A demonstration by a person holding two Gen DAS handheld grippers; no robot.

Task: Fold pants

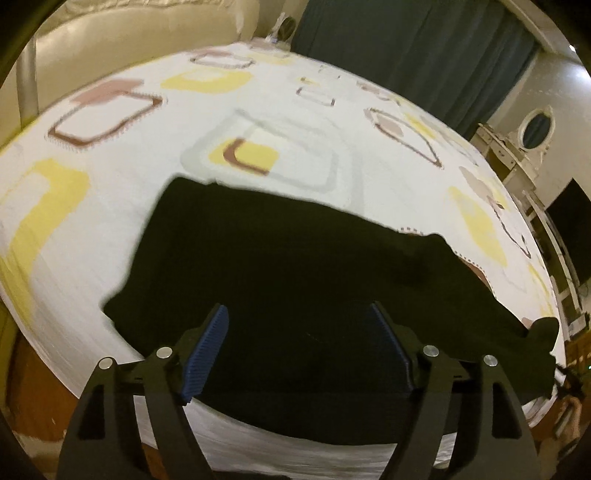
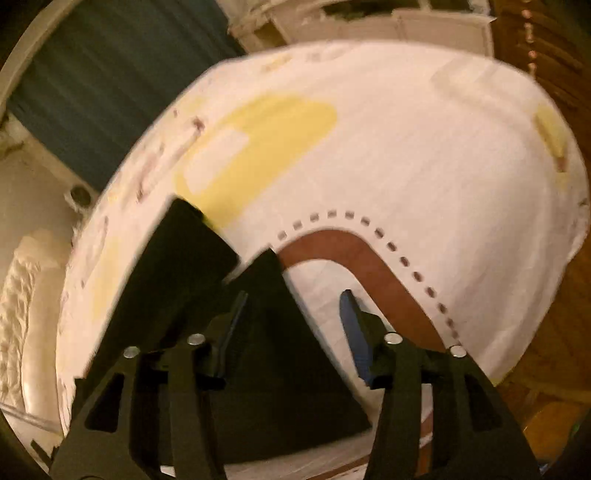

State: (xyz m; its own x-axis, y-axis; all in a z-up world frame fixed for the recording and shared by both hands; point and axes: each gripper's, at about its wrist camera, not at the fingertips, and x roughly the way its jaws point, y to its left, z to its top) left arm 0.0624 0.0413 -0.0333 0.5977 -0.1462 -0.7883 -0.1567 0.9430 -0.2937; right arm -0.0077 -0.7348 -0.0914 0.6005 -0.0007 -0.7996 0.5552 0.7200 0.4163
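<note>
Black pants (image 1: 280,258) lie flat on the bed's patterned white sheet (image 1: 295,110), near its front edge, and stretch off to the right. My left gripper (image 1: 299,310) hovers over their near part, open, its blue pads (image 1: 207,347) apart with nothing pinched between them. In the right wrist view one end of the pants (image 2: 192,258) lies on the sheet (image 2: 406,166) in two overlapping dark flaps. My right gripper (image 2: 295,295) is open above that end; its left finger is over the cloth and its right finger (image 2: 354,325) over bare sheet.
A cream padded headboard (image 1: 129,33) runs along the bed's far side. Dark curtains (image 1: 406,48) hang behind the bed. A white dressing table with an oval mirror (image 1: 535,129) stands at the right. Wooden floor (image 2: 554,295) borders the bed's corner.
</note>
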